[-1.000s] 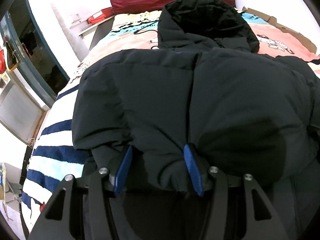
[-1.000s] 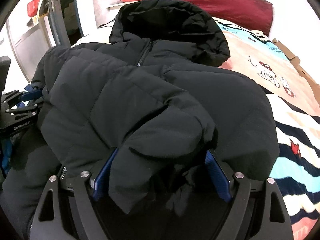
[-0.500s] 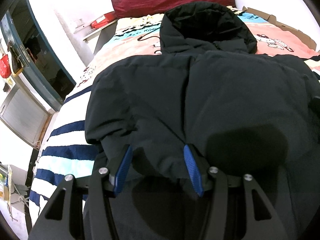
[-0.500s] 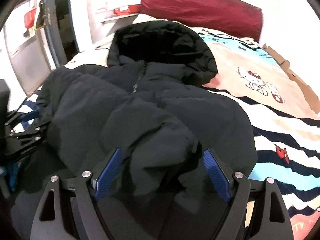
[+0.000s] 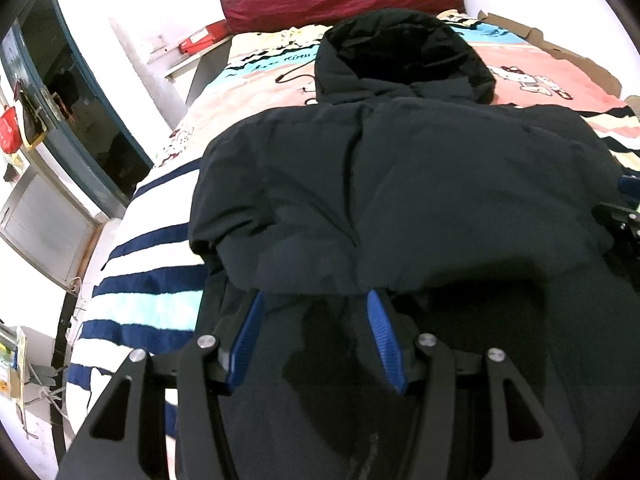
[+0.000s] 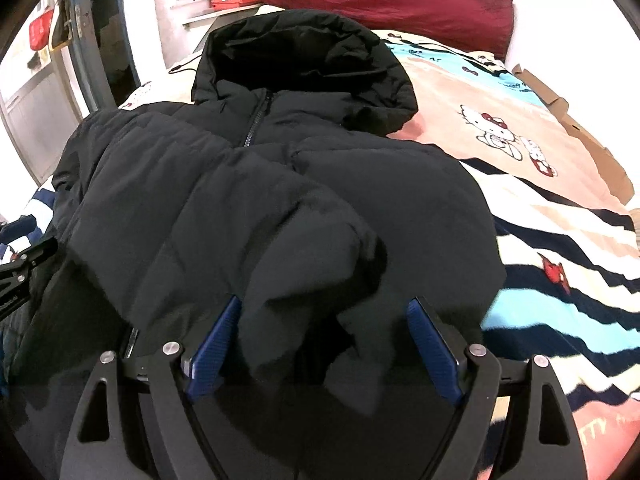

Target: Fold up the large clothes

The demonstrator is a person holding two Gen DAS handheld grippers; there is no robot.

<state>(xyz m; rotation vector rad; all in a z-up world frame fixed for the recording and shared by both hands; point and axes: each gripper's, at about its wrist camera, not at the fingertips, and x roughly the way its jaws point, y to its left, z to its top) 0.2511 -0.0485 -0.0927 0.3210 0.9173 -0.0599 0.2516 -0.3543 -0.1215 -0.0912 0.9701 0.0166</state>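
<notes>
Black hooded jacket [image 6: 280,208] lies on the striped cartoon blanket [image 6: 560,248], hood toward the red pillow [image 6: 392,4]. Left gripper [image 5: 314,312] and right gripper [image 6: 324,320] each clamp a thick folded bunch of its fabric.

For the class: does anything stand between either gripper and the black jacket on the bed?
Nothing visible does. The jacket fabric already bunches between the blue pads of the left gripper and the right gripper; no other thing lies between them on the bed.
</notes>
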